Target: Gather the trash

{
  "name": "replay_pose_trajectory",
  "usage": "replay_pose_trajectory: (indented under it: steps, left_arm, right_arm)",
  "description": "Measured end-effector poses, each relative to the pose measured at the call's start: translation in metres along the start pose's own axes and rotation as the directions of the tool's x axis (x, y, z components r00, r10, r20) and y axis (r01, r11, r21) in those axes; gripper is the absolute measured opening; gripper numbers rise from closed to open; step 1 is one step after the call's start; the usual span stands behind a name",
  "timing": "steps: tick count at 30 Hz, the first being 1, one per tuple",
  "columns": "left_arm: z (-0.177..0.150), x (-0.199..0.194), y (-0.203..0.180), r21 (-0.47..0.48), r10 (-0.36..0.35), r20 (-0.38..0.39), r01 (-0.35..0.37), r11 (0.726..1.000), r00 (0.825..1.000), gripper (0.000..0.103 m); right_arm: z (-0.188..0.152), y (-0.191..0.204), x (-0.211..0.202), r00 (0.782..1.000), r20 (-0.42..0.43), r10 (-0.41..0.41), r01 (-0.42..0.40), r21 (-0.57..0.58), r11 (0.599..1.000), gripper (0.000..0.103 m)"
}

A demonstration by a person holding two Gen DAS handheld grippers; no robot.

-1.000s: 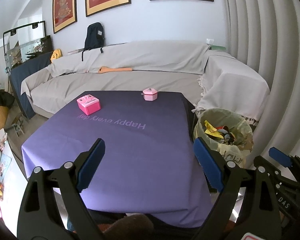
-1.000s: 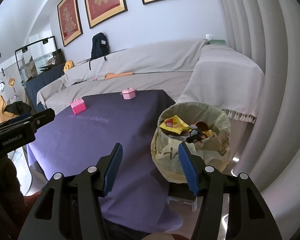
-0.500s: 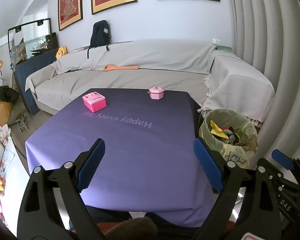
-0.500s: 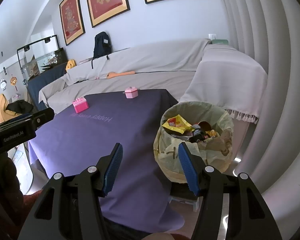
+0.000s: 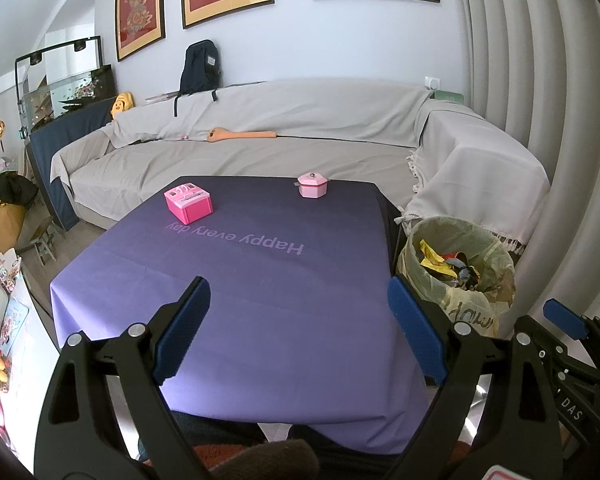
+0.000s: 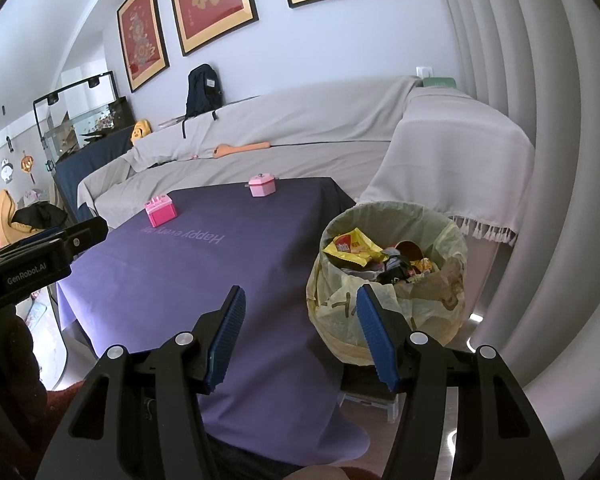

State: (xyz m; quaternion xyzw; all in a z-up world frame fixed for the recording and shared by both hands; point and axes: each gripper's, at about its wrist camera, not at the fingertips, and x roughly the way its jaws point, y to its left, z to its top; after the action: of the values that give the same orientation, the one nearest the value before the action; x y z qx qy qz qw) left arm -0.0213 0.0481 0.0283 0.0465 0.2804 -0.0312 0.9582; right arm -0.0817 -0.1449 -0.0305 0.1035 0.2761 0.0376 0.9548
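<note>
A trash bin lined with a yellowish bag stands on the floor at the right side of the purple-clothed table. It is filled with wrappers, among them a yellow packet. It also shows in the right wrist view. My left gripper is open and empty above the table's near edge. My right gripper is open and empty, held near the table's right front corner beside the bin.
A pink toy box and a pink toy pot stand at the far side of the table. A grey-covered sofa runs behind it. Pleated curtains hang at the right. A fish tank stands at the left.
Both grippers have drawn back and risen a little, so the table and bin look slightly farther. Both stay open and empty.
</note>
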Motion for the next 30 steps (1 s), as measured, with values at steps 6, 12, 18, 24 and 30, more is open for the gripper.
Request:
replay_pose_trajectory:
  steps: [6,12,18,24,30]
  left_arm:
    - [0.0001,0.0003,-0.0002,0.000,0.000,0.000,0.000,1.000,1.000,0.086]
    - [-0.0001,0.0001,-0.0002,0.000,0.000,-0.003,0.000,1.000,1.000,0.086]
    - [-0.0001,0.0005,-0.0014,-0.001,0.000,-0.003,0.000,1.000,1.000,0.086]
    - [-0.0001,0.0002,-0.0016,-0.001,0.001,-0.003,-0.001,1.000,1.000,0.086]
    - [0.0003,0.0005,-0.0022,-0.002,0.002,-0.004,-0.002,1.000,1.000,0.086]
  right_arm:
    - [0.0001,-0.0004,-0.0001,1.000,0.001,0.000,0.000,0.000,1.000,0.055]
    - [-0.0002,-0.0002,0.0001,1.000,-0.001,-0.001,0.001,0.001,1.000,0.055]
    - [0.0000,-0.0004,0.0000,1.000,-0.002,0.000,0.000,0.002,1.000,0.055]
    - [0.0000,-0.0004,0.0000,1.000,-0.001,0.000,0.000,0.002,1.000,0.055]
    - [0.0005,-0.0009,0.0000,1.000,-0.002,0.000,0.000,0.003,1.000,0.055]
